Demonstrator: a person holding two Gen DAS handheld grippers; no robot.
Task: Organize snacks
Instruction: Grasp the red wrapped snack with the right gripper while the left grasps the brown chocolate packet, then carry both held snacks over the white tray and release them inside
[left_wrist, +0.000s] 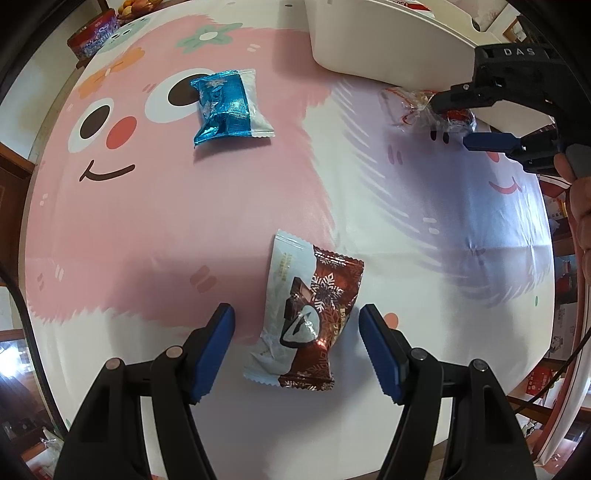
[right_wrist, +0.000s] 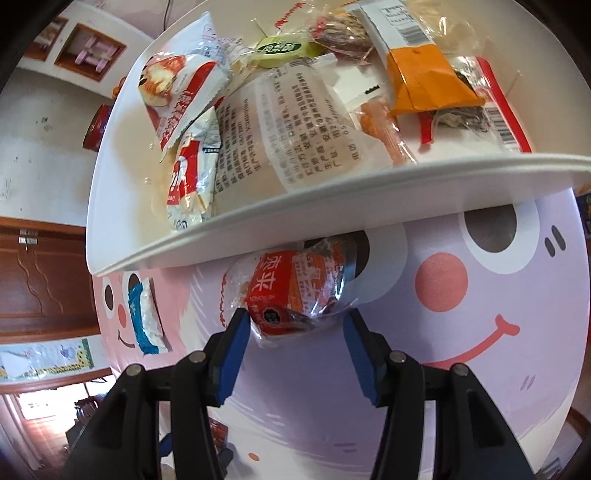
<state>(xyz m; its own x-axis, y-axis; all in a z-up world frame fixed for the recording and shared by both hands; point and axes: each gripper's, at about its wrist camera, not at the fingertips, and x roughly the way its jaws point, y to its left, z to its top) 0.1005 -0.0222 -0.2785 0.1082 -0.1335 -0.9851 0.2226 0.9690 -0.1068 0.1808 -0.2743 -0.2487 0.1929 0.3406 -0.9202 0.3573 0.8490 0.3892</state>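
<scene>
Left wrist looks straight down, close over the tablecloth (left_wrist: 221, 206); right wrist tilts toward the tray (right_wrist: 258, 229), both showing the blue packet (left_wrist: 229, 107).

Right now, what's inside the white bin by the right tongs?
The white bin holds a pile of wrapped snacks: a red-and-white packet, a clear wrapper with printed text, an orange packet and a green sweet. Anything beneath the pile is covered.

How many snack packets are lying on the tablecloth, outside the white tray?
3. A blue packet lies on the pink face, a brown packet between the left tool's fingers, and a red packet beside the tray. Others may be hidden.
</scene>
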